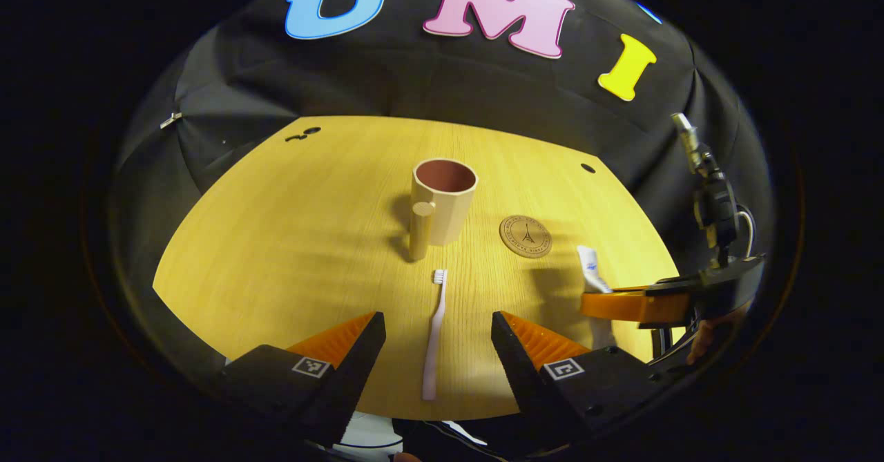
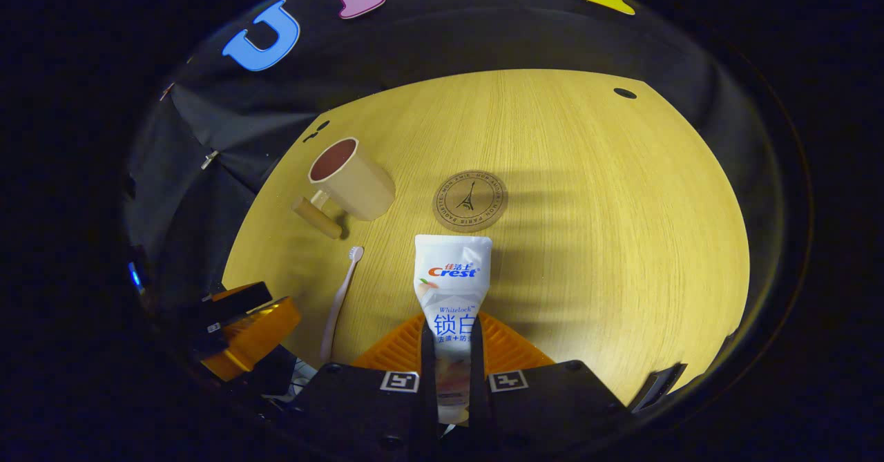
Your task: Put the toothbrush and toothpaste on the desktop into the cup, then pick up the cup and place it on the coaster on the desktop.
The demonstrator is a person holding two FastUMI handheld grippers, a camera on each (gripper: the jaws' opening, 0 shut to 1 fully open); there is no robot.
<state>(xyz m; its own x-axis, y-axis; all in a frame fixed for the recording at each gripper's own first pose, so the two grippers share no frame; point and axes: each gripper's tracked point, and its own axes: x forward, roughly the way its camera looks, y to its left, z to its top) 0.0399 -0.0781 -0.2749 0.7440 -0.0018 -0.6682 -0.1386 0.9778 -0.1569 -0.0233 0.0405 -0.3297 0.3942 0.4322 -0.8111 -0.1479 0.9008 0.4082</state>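
Toothpaste (image 2: 452, 289) is clamped between the right gripper (image 2: 452, 351) fingers above the tabletop's (image 2: 621, 241) near edge; the left gripper (image 1: 438, 341) is spread around the toothbrush (image 1: 435, 338). Next, carriage to the mid-table cup (image 2: 352, 179) is needed.

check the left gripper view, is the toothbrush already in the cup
No, the toothbrush lies flat on the table between the open left gripper fingers, short of the empty cup.
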